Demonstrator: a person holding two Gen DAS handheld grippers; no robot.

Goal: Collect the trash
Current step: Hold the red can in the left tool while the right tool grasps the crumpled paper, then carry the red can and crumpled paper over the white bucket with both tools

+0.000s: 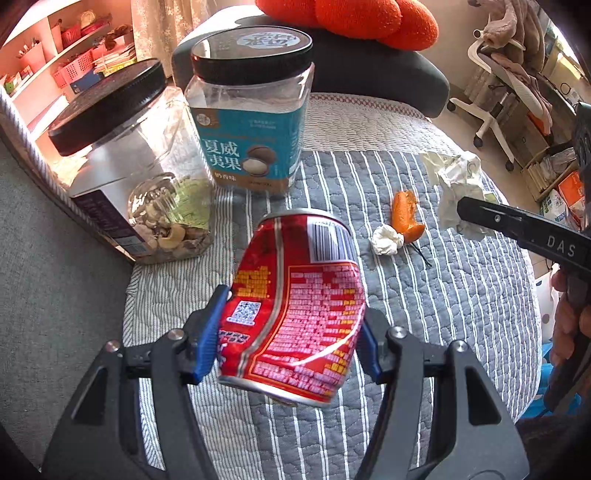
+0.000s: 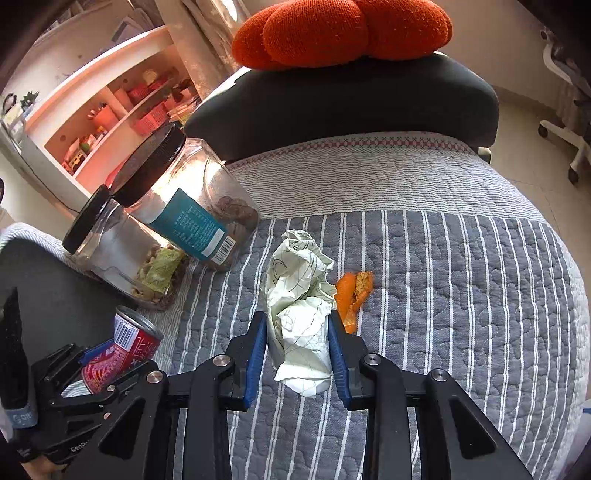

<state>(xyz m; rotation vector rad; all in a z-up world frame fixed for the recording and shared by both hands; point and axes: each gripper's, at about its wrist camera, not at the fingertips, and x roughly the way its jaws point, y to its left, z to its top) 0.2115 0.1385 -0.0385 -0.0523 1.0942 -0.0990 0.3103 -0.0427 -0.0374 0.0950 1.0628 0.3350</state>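
Note:
A dented red drink can point(image 1: 299, 295) hangs tilted above the striped quilt point(image 1: 443, 314), with my left gripper point(image 1: 293, 310) shut on it, its blue pads pressing both sides. The right wrist view shows the same can point(image 2: 125, 350) at lower left. My right gripper point(image 2: 297, 321) is shut on a crumpled pale paper point(image 2: 299, 317) resting on the quilt point(image 2: 461, 295). In the left wrist view that paper point(image 1: 458, 181) lies at the right, with one black finger point(image 1: 517, 229) over it. An orange peel point(image 2: 352, 291) lies just right of the paper. A small white tissue ball point(image 1: 387, 240) touches the peel point(image 1: 404, 214).
Two clear jars with black lids, a teal-labelled one point(image 1: 247, 129) and one holding nuts point(image 1: 122, 155), stand at the quilt's left edge. A dark cushion point(image 2: 351, 110) topped by an orange pillow point(image 2: 340, 33) lies behind. An office chair point(image 1: 498, 92) and shelves point(image 1: 74, 55) stand beyond.

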